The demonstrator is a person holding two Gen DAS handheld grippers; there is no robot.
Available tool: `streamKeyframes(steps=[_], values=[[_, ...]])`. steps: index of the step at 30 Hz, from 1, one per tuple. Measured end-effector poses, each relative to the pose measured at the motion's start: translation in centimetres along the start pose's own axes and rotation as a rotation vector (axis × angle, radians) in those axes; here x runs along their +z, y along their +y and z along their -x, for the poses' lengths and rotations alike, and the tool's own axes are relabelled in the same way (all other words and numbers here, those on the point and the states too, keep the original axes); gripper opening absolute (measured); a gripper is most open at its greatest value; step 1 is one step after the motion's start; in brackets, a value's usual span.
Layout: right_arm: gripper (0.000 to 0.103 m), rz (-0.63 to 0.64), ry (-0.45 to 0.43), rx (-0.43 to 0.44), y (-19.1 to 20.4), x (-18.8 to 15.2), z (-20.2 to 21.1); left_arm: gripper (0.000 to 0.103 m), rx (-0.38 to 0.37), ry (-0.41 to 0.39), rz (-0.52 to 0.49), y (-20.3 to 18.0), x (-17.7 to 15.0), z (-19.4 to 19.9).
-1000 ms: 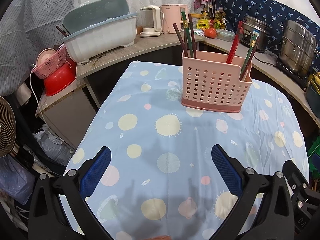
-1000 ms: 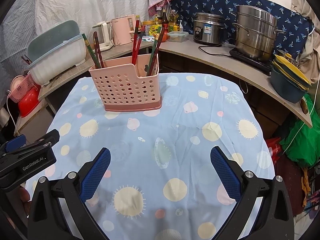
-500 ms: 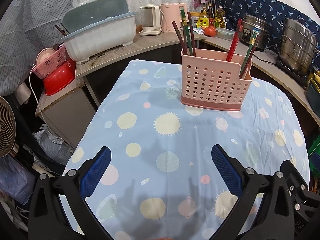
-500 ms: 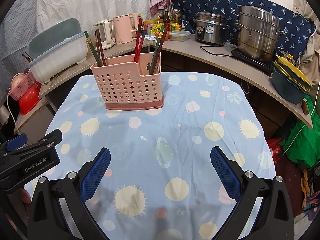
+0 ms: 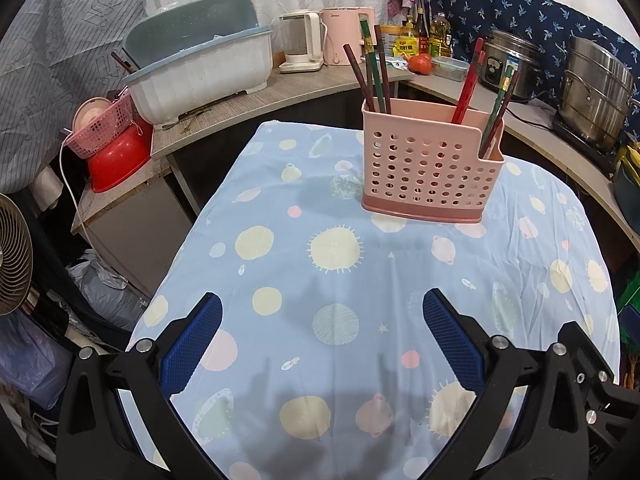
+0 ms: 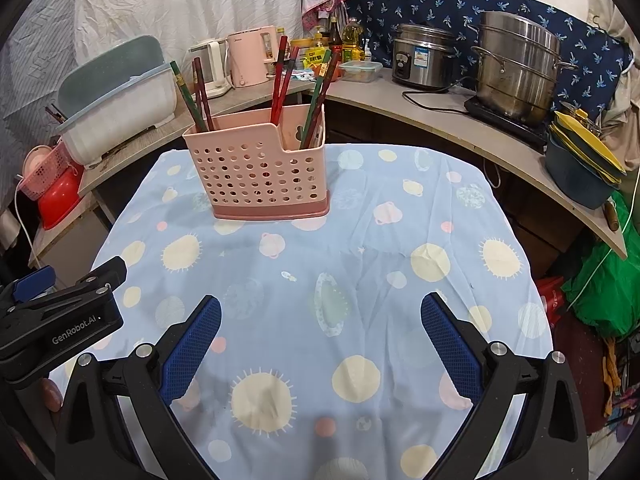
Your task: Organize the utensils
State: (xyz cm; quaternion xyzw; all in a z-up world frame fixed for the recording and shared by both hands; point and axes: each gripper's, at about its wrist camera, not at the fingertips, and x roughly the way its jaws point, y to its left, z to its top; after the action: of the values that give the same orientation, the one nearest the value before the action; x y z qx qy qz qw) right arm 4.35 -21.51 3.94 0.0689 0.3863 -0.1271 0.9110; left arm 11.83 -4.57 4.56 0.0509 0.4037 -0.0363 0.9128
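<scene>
Holder (image 5: 430, 172): pink, perforated, upright on the far half of the tabletop (image 5: 340, 280), which is covered in a blue cloth with sun and planet prints. Seen also from the right wrist (image 6: 256, 172).

Chopsticks, left compartment (image 5: 374, 76): dark red and green, leaning left.
Chopsticks, middle (image 5: 468, 80): red pair, leaning right.
Chopsticks, right low-walled compartment (image 5: 498, 108): green and dark red, leaning right.

Left gripper (image 5: 322, 320): released, jaws spread wide, nothing between them, above the near tabletop, well apart from the holder.
Right gripper (image 6: 320, 320): released, jaws spread wide, empty, above the near tabletop. The left gripper's body shows at its lower left (image 6: 60, 320).

Counter behind: dish tub (image 5: 200, 72), two kettles (image 5: 316, 42), rice cooker (image 6: 422, 56), steel pot (image 6: 516, 68), stacked bowls (image 6: 580, 168).
</scene>
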Motion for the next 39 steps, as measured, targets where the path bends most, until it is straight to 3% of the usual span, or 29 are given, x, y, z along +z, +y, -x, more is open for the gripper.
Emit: streamKeyframes(steps=[39], values=[[0.097,0.006,0.005,0.003,0.15,0.14,-0.16,0.096,-0.011,0.009,-0.041,-0.77,-0.41,-0.04]])
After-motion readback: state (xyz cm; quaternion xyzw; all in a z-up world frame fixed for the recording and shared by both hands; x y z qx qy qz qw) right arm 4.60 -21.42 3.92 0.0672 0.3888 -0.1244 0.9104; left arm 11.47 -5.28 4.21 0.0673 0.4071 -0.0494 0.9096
